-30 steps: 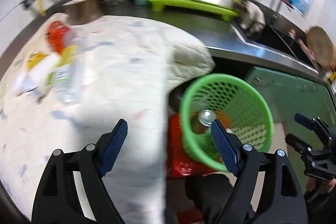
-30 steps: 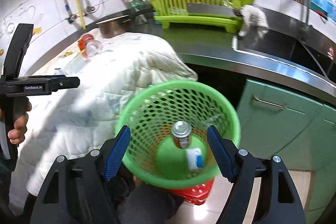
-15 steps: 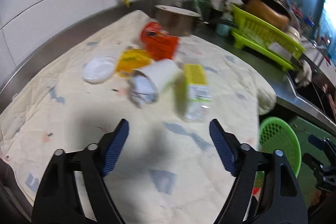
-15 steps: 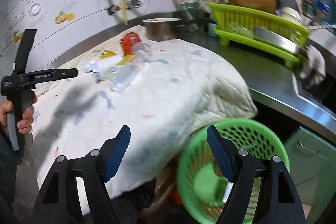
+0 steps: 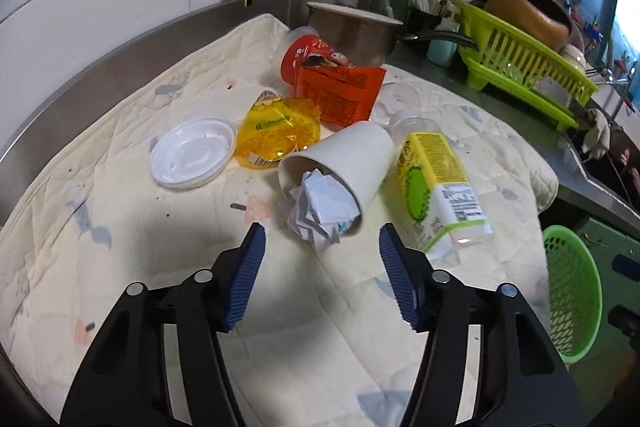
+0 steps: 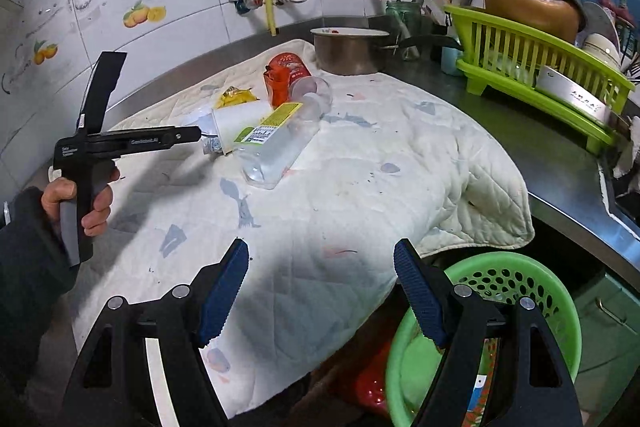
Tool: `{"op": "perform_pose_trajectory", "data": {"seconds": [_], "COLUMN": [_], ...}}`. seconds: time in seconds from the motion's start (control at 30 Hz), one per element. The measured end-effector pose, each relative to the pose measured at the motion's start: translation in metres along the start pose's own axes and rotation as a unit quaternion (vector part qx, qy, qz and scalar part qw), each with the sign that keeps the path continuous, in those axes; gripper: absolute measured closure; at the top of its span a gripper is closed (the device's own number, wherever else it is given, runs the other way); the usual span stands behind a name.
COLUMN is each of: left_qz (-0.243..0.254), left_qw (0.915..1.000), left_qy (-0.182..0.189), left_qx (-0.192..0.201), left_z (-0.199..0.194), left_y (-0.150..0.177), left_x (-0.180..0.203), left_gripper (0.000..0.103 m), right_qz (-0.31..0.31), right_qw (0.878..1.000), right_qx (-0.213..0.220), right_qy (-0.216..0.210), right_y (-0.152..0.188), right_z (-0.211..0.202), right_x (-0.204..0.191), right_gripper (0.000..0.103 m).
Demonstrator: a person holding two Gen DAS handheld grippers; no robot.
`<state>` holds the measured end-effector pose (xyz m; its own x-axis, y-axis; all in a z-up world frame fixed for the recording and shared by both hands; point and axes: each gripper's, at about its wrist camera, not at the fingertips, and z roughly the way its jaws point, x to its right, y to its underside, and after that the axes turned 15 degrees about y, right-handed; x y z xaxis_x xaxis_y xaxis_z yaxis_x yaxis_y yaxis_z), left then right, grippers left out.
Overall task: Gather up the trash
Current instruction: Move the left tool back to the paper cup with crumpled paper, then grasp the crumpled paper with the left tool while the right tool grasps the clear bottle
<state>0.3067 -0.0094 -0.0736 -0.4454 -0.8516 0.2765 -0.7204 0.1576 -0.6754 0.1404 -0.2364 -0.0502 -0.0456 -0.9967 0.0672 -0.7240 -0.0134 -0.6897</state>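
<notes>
Our left gripper (image 5: 322,257) hovers over the quilted cloth (image 5: 120,227) with its jaws apart and nothing between them — they have just been closing in. Just beyond its tips, toward twelve o'clock, lies a white paper cup (image 5: 344,163) on its side, crumpled paper (image 5: 320,207) spilling from its mouth. At one o'clock, just beside the cup, lies a clear plastic bottle with a yellow-green label (image 5: 436,183). At eleven o'clock sit a yellow wrapper (image 5: 276,131) and, farther left, a white plastic lid (image 5: 192,153). Behind them lie an orange snack packet (image 5: 340,91) and a red cup (image 5: 298,57), with a steel pot (image 5: 354,31) at the back.

Our right gripper (image 6: 322,291) is spread wide and empty above the near edge of the cloth. From its view the trash heap lies at eleven o'clock, well apart, and a hand (image 6: 80,201) holds the left gripper's handle at nine o'clock. The green mesh basket (image 6: 560,311) sits below the counter edge at four o'clock — some rubbish is in it. A green dish rack (image 6: 532,67) stands at two o'clock.
</notes>
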Motion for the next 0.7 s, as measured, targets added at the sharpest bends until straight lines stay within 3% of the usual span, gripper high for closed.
{"op": "perform_pose_trajectory", "data": {"seconds": [0.13, 0.3, 0.33, 0.4, 0.57, 0.7], "left_qz": [-0.003, 0.010, 0.013, 0.011, 0.009, 0.010], "left_qw": [0.9999, 0.9994, 0.9992, 0.9990, 0.9985, 0.9981], "left_qy": [0.013, 0.031, 0.037, 0.043, 0.055, 0.061], "left_qx": [0.000, 0.007, 0.004, -0.004, 0.000, 0.004], "left_z": [0.007, 0.011, 0.013, 0.018, 0.022, 0.021], "left_y": [-0.002, -0.004, -0.004, -0.005, -0.006, -0.003], "left_x": [-0.011, -0.013, -0.012, -0.014, -0.018, -0.021], "left_gripper": [0.054, 0.056, 0.065, 0.072, 0.072, 0.080], "right_qz": [-0.006, -0.012, -0.013, -0.015, -0.026, -0.030], "right_qw": [1.000, 1.000, 1.000, 1.000, 1.000, 1.000], "right_qx": [-0.006, -0.011, -0.011, -0.012, -0.008, -0.007], "right_qy": [0.002, 0.004, 0.004, 0.003, 0.003, 0.003], "right_y": [-0.003, -0.005, -0.007, -0.008, -0.013, -0.016], "right_z": [0.009, 0.018, 0.020, 0.021, 0.022, 0.025], "right_x": [-0.004, -0.010, -0.011, -0.013, -0.022, -0.027], "right_gripper": [0.031, 0.030, 0.030, 0.031, 0.031, 0.031]}}
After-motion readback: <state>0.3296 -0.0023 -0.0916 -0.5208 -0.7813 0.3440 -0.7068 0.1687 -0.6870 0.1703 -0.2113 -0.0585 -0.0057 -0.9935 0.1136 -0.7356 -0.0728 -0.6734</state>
